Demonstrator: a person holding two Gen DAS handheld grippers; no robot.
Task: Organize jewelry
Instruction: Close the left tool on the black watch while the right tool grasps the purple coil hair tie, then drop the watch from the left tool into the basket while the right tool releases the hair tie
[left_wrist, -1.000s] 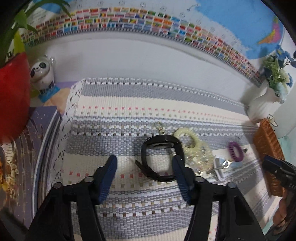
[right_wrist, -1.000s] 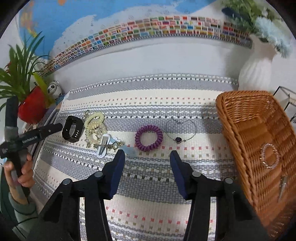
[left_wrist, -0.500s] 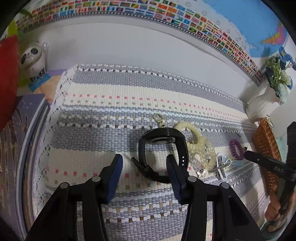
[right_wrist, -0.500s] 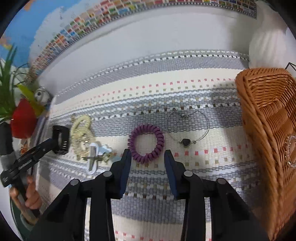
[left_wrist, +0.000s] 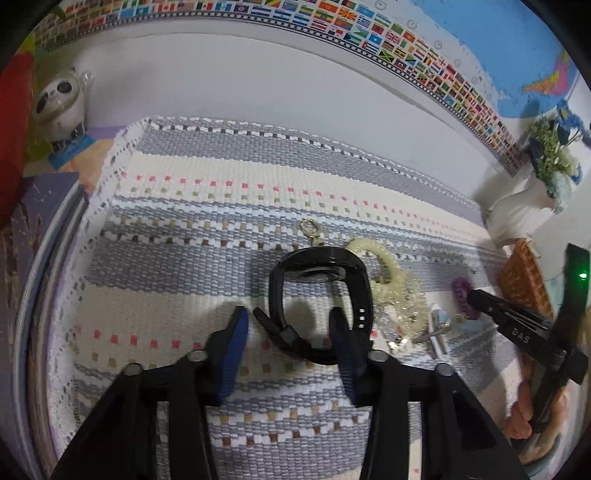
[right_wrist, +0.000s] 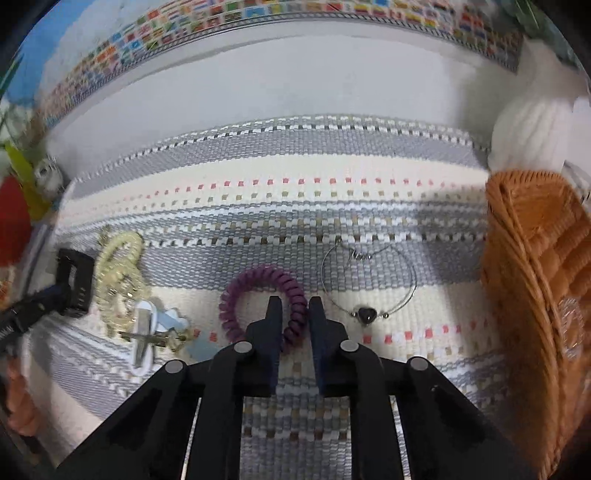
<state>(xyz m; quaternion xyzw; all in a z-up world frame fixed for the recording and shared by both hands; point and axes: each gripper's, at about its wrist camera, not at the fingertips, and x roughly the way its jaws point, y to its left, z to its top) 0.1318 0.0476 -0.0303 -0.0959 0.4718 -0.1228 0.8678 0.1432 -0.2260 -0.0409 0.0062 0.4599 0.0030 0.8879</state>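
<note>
Both grippers point down at a striped woven mat (right_wrist: 295, 206) that covers most of the tabletop, with a wicker basket (right_wrist: 535, 266) at its right edge. Jaws of the left gripper (left_wrist: 288, 325) have just been closing and now stand at a narrow gap around the strap of a black smartwatch (left_wrist: 317, 273); the right pad touches the band, while the left pad shows mat between itself and the strap, so the watch is straddled, not clamped. Jaws of the right gripper (right_wrist: 293, 314) have just been closing too and now pinch the near side of a purple spiral hair tie (right_wrist: 258, 291), which lies on the mat. Between the watch and the hair tie sit a pale yellow coil hair tie (right_wrist: 120, 269) and a hair clip (right_wrist: 144, 332). Right of the purple tie lies a thin wire bangle (right_wrist: 369, 280) with a dark heart charm.
</note>
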